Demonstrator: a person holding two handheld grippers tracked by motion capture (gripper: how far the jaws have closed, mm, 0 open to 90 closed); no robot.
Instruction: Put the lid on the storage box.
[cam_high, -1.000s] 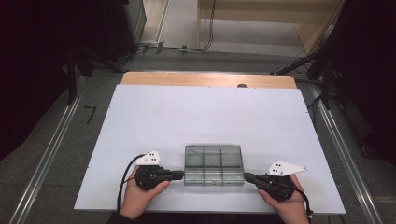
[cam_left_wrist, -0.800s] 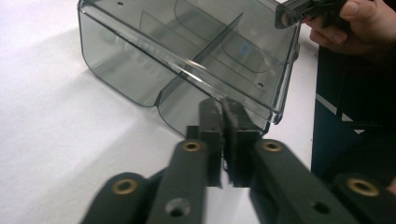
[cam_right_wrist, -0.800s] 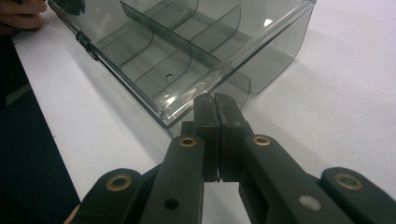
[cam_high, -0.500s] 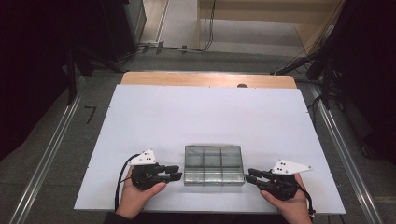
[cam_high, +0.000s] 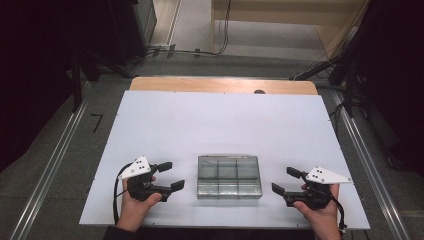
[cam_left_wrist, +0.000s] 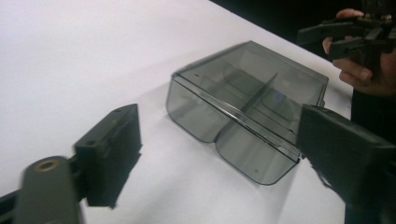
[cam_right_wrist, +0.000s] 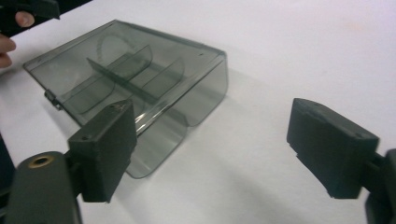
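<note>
One smoky grey, clear plastic organiser box (cam_high: 229, 176) lies on the white desk (cam_high: 220, 125), near its front edge and about midway between the person's two hands. Its lid is closed, and thin partitions inside split it into small compartments; through the tinted plastic each compartment looks empty, apart from a small blue ring mark seen in the left gripper view (cam_left_wrist: 279, 97). Two sets of black tongs flank it, one per hand. Left tongs (cam_high: 168, 175) sit just beside the box's left end, jaws spread wide and pinching nothing. Right tongs (cam_high: 286, 181) sit near the box's right end, a little apart from it, jaws likewise spread and empty. Neither set touches the box.
</note>
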